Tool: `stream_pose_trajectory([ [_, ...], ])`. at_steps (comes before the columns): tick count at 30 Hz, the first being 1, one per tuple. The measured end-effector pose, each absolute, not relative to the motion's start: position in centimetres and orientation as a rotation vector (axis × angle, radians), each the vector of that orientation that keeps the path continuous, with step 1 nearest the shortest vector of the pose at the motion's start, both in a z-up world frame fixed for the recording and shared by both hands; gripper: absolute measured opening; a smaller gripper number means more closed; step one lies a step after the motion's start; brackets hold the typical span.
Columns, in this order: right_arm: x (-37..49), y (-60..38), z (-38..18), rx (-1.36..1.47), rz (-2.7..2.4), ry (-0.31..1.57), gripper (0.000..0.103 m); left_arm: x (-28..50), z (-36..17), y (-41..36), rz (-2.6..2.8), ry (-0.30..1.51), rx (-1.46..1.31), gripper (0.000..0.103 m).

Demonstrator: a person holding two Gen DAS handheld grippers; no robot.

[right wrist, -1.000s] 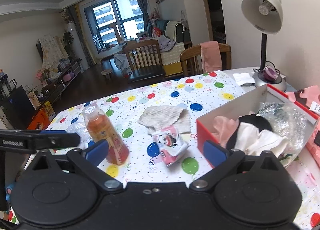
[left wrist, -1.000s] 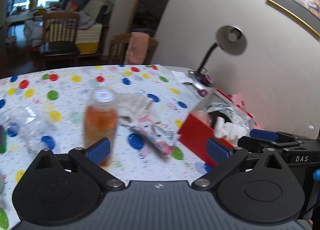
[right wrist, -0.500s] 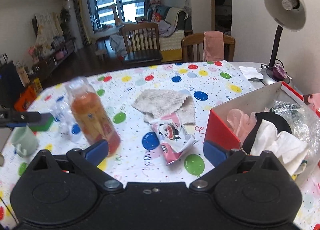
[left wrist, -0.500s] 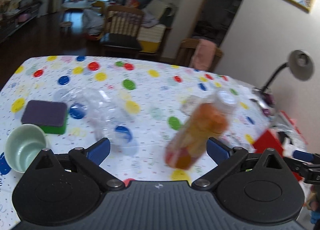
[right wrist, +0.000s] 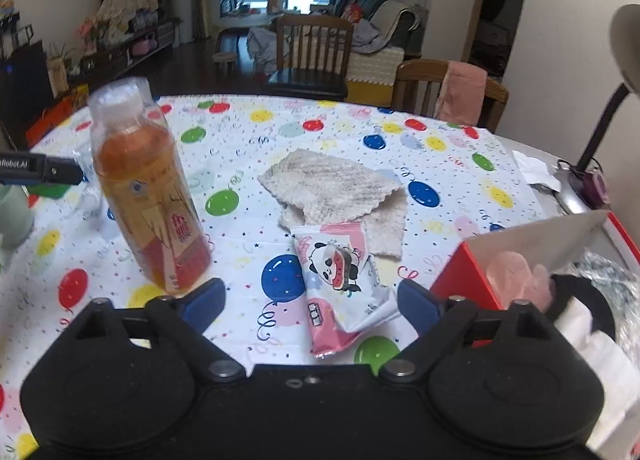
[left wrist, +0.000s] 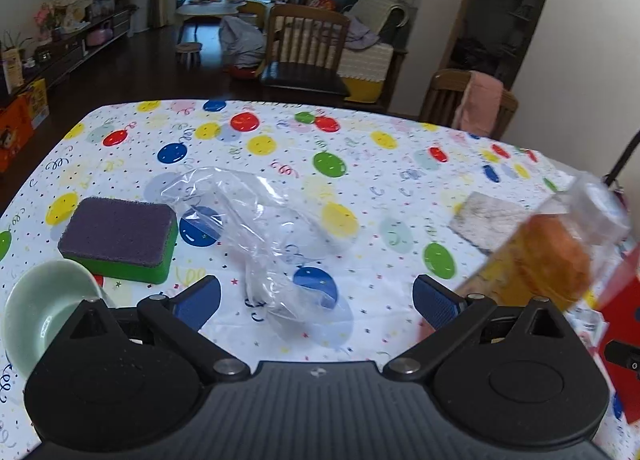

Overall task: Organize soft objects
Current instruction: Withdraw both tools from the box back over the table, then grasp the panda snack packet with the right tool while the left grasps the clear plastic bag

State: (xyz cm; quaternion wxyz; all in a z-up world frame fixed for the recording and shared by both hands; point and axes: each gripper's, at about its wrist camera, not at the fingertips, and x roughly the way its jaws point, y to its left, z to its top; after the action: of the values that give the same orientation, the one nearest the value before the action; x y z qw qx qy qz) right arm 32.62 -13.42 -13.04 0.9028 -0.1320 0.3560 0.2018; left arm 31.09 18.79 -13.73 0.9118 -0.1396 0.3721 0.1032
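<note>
My left gripper (left wrist: 316,302) is open and empty, low over a crumpled clear plastic bag (left wrist: 264,227) on the balloon-print tablecloth. A purple and green sponge (left wrist: 118,238) lies left of the bag. My right gripper (right wrist: 310,302) is open and empty, just above a pink panda-print packet (right wrist: 340,280). A beige cloth (right wrist: 340,189) lies behind the packet. A red box (right wrist: 560,260) at the right holds pink, black and white soft items.
An orange drink bottle (right wrist: 150,195) stands left of the right gripper; it shows blurred in the left wrist view (left wrist: 548,252). A pale green bowl (left wrist: 40,308) sits at the table's left edge. A desk lamp (right wrist: 600,131) stands at the far right. Chairs stand behind the table.
My left gripper has swung left, from the red box and bottle to over the clear plastic bag and sponge. My right gripper has moved forward and down toward the panda packet.
</note>
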Motion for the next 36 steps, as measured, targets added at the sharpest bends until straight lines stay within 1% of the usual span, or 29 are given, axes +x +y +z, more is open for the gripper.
stream_pose_trajectory([
  [5,35.0,-12.4,-14.7,-0.333,0.440,0.764,0.089,32.7,-14.9,18.6,0.219,0.793,-0.262,0.103],
  [8,36.4,-12.0,-15.7,-0.362,0.439,0.782,0.086,33.8,-15.8,18.6,0.240,0.810,-0.239,0.103],
  [15,38.5,-10.8,-17.7,-0.430,0.452,0.804,0.085,35.7,-18.0,19.7,0.299,0.867,-0.247,0.102],
  [19,39.5,-10.5,-18.5,-0.438,0.452,0.825,0.084,36.6,-18.9,20.2,0.302,0.899,-0.283,0.091],
  [22,40.2,-10.5,-19.1,-0.448,0.443,0.837,0.081,37.1,-19.3,20.4,0.317,0.915,-0.289,0.090],
  [23,40.5,-10.5,-19.3,-0.441,0.439,0.845,0.078,37.2,-19.5,20.5,0.322,0.918,-0.291,0.086],
  [24,40.7,-10.5,-19.5,-0.431,0.431,0.851,0.078,37.3,-19.6,20.6,0.323,0.922,-0.296,0.082],
  [26,41.0,-10.7,-19.8,-0.405,0.413,0.866,0.077,37.5,-19.7,20.7,0.330,0.924,-0.289,0.071],
  [27,41.0,-10.8,-20.0,-0.399,0.401,0.865,0.076,37.5,-19.7,20.7,0.332,0.924,-0.285,0.071],
  [28,41.0,-10.9,-20.1,-0.398,0.394,0.858,0.073,37.6,-19.7,20.8,0.331,0.922,-0.285,0.068],
  [29,40.9,-10.8,-20.0,-0.398,0.390,0.853,0.066,37.6,-19.6,20.8,0.334,0.921,-0.285,0.060],
  [32,40.7,-10.6,-20.0,-0.413,0.371,0.839,0.057,37.5,-19.4,21.1,0.348,0.916,-0.297,0.044],
  [33,40.7,-10.5,-20.0,-0.427,0.356,0.835,0.052,37.4,-19.4,21.2,0.352,0.916,-0.301,0.041],
  [34,40.7,-10.5,-19.9,-0.429,0.354,0.833,0.035,37.4,-19.3,21.3,0.356,0.915,-0.303,0.037],
  [35,40.6,-10.5,-19.8,-0.424,0.353,0.832,0.032,37.3,-19.3,21.3,0.358,0.911,-0.303,0.035],
  [36,40.6,-10.5,-19.8,-0.417,0.355,0.836,0.031,37.2,-19.2,21.4,0.360,0.908,-0.302,0.035],
])
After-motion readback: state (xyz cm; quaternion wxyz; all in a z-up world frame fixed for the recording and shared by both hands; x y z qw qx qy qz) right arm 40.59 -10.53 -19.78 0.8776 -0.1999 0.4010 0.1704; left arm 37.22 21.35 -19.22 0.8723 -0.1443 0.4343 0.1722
